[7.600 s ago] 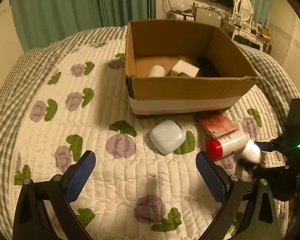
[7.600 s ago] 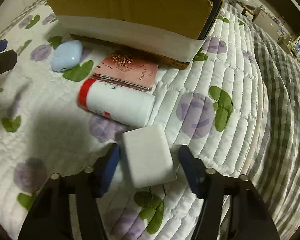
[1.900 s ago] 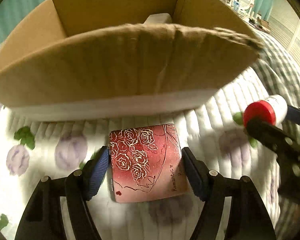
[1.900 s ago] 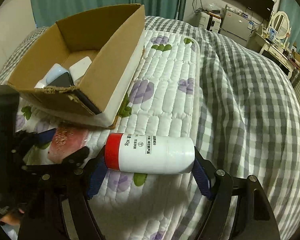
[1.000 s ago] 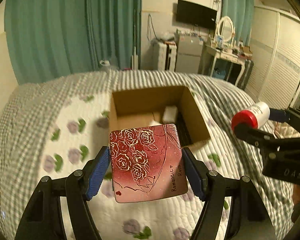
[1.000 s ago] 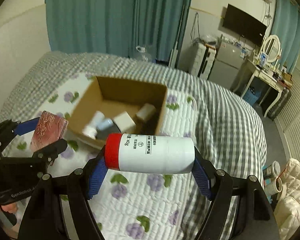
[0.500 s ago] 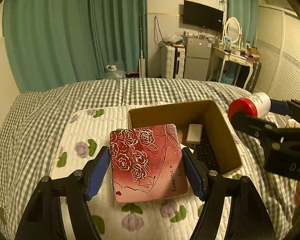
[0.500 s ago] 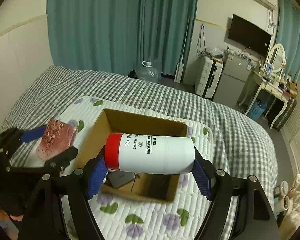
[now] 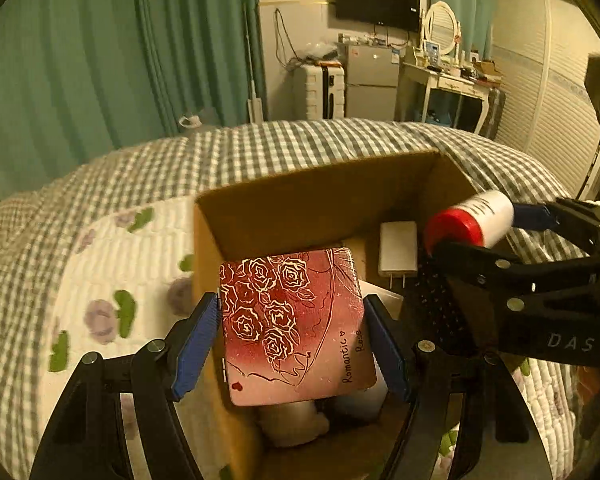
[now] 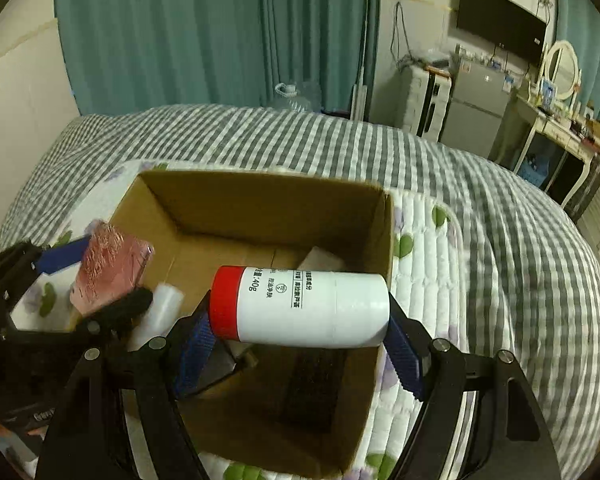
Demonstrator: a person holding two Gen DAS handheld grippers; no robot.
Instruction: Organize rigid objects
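1. Bedroom surroundings are seen: green curtains (image 10: 220,32), a wall television (image 9: 378,2), and a bed covered by a gingham blanket (image 10: 480,208) and a floral quilt (image 9: 112,264).
2. An open cardboard box (image 10: 268,200) is set on the quilt; a white charger (image 9: 397,248), a dark flat item and pale containers are already held inside.
3. A red rose-printed case (image 9: 296,324) is clamped flat between the pads of the left gripper (image 9: 294,344), above the box's near-left part.
4. A white bottle with a red cap (image 10: 300,308) is gripped crosswise by the right gripper (image 10: 300,344), above the box's near-right part.
5. The placing step is judged to be in hand: both items are carried over the opening, not yet released.
6. Next, each item should be lowered into free floor space before the jaws are opened, so stored pieces are not struck.
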